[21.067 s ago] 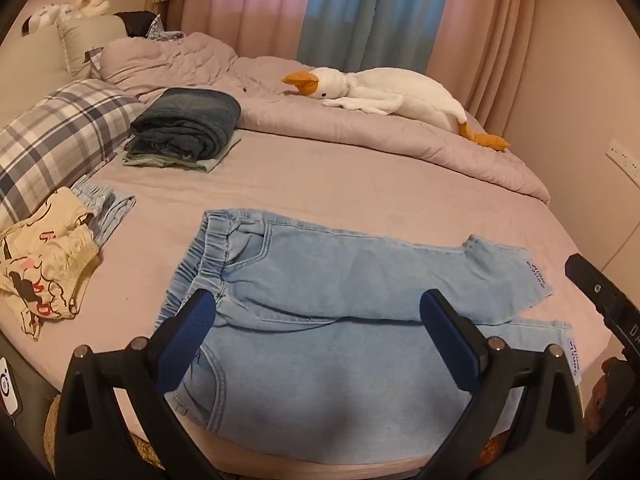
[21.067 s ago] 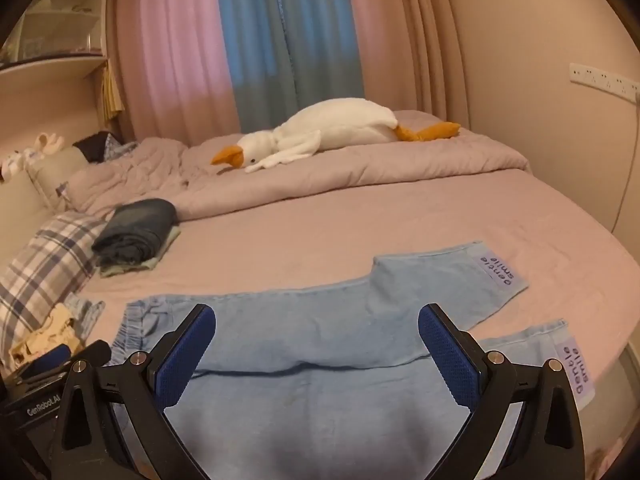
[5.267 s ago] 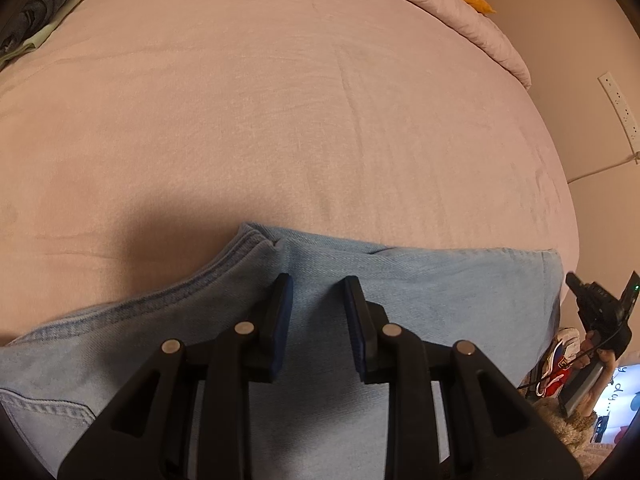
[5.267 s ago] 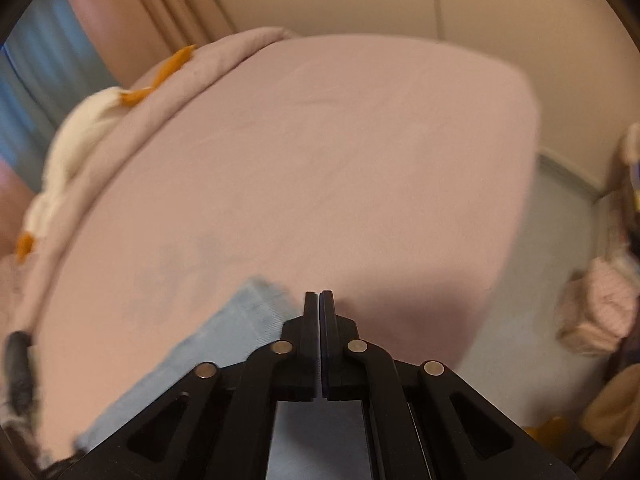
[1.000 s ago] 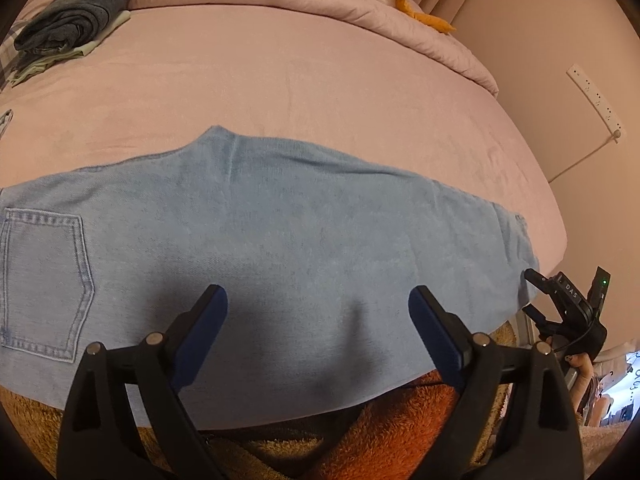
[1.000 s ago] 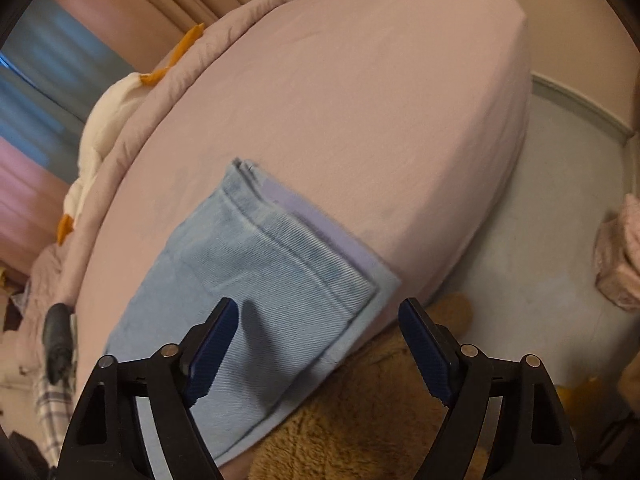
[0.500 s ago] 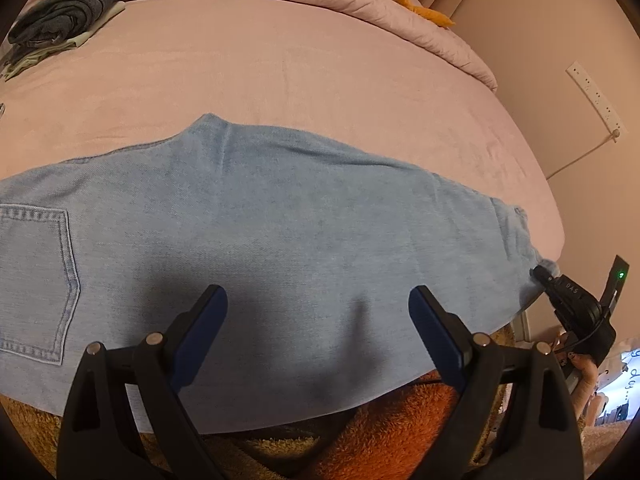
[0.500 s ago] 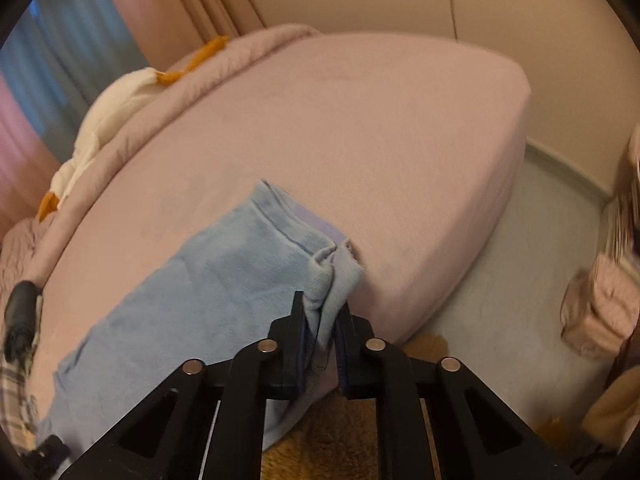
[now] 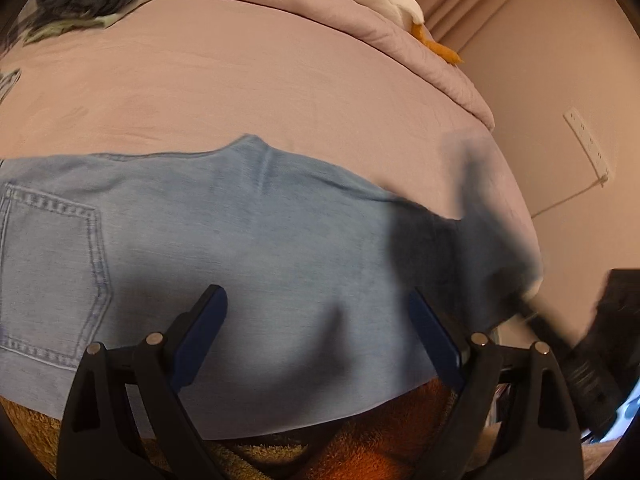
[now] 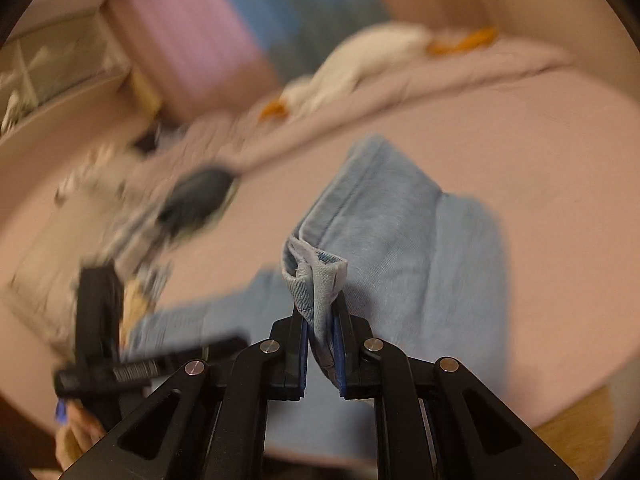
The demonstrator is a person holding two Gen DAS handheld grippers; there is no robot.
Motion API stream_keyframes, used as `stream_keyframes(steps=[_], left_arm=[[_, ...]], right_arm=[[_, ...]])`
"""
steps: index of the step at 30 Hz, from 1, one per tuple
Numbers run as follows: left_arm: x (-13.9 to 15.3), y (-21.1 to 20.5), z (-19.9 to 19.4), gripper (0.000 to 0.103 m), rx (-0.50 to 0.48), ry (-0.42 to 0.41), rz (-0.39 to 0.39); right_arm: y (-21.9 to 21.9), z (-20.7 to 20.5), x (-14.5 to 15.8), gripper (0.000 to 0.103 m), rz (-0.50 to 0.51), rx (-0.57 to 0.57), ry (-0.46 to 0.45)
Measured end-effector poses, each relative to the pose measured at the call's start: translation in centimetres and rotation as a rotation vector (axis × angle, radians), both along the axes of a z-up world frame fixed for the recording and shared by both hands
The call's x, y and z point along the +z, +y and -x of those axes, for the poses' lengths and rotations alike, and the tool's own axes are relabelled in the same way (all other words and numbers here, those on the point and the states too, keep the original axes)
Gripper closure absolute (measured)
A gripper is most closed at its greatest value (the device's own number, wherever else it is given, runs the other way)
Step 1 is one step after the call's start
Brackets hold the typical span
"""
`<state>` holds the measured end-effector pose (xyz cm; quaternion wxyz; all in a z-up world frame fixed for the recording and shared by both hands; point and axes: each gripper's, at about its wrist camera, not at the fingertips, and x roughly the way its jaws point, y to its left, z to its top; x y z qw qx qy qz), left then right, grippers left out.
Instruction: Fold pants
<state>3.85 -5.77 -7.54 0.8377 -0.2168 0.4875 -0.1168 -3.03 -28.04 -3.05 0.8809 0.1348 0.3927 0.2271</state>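
While our left gripper (image 9: 316, 334) is hovering wide open over the pants (image 9: 240, 232), our right gripper (image 10: 320, 350), having just closed, is pinching their hem (image 10: 320, 276).

In the left wrist view the pants (image 9: 224, 248) run off the left edge, so the waistband is cut away, and their leg end to the right of the back pocket (image 9: 52, 276) smears into a dark blur. The right gripper (image 9: 592, 344) beyond that smear is only a black streak. In the right wrist view the goose toy (image 10: 360, 64) and the dark bundle (image 10: 196, 196) left of the pants are too blurred to make out.
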Motion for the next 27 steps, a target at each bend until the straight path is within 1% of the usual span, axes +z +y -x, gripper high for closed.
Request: stream_keyframes(steps=[2,3,4,5,6,7,9,10,11,13,16,19,21,23,27], left_arm=[[-0.5,0.5,-0.1,0.015,0.006,0.013,0.039],[-0.8,0.7,-0.2,0.020,0.008,0.025,0.055],[-1.4,0.9,-0.3,0.025,0.012,0.046,0.074],[-1.7,0.9,-0.3,0.027,0.011,0.058,0.080],[-1.9,0.8,-0.4,0.032,0.008,0.067,0.080],[-2.1,0.6,-0.4,0.033,0.003,0.072,0.074],[-1.9,0.1,-0.5,0.033,-0.012,0.059,0.070],[-1.8,-0.2,-0.6,0.033,-0.024,0.053,0.076],[-1.6,-0.5,-0.8,0.033,-0.044,0.047,0.091],[-1.5,-1.4,-1.2,0.033,-0.079,0.043,0.117],[-1.8,-2.7,-2.4,0.034,-0.117,0.052,0.111],[-1.9,-3.9,-2.9,0.036,-0.143,0.054,0.097],[-1.9,-4.6,-3.3,0.037,-0.175,0.055,0.108],[-2.1,-5.1,-3.6,0.039,-0.196,0.061,0.128],[-2.4,-5.4,-3.8,0.040,-0.183,0.076,0.110]], right_arm=[[2.1,-0.5,-2.6,0.090,0.028,0.068,0.085],[3.0,-0.6,-4.1,0.090,0.051,0.090,0.138],[3.6,-1.0,-5.6,0.090,0.079,0.096,0.191],[4.0,-1.2,-7.0,0.090,0.104,0.094,0.230],[4.0,-1.3,-7.5,0.090,0.101,0.093,0.235],[3.9,-1.1,-7.4,0.090,0.097,0.093,0.227],[3.8,-0.7,-6.7,0.085,0.098,0.111,0.233],[3.7,-1.3,-6.6,0.082,0.094,0.111,0.242],[3.3,-1.3,-6.5,0.075,0.087,0.111,0.252],[2.8,-0.7,-6.2,0.064,0.071,0.123,0.251],[2.7,-0.3,-5.5,0.062,0.077,0.110,0.223],[2.0,-0.5,-4.7,0.062,0.119,0.064,0.190],[1.5,-0.6,-4.2,0.062,0.149,0.031,0.167],[0.6,-0.8,-3.9,0.057,0.165,-0.007,0.154],[-1.2,-1.2,-3.7,0.056,0.179,-0.087,0.152]])
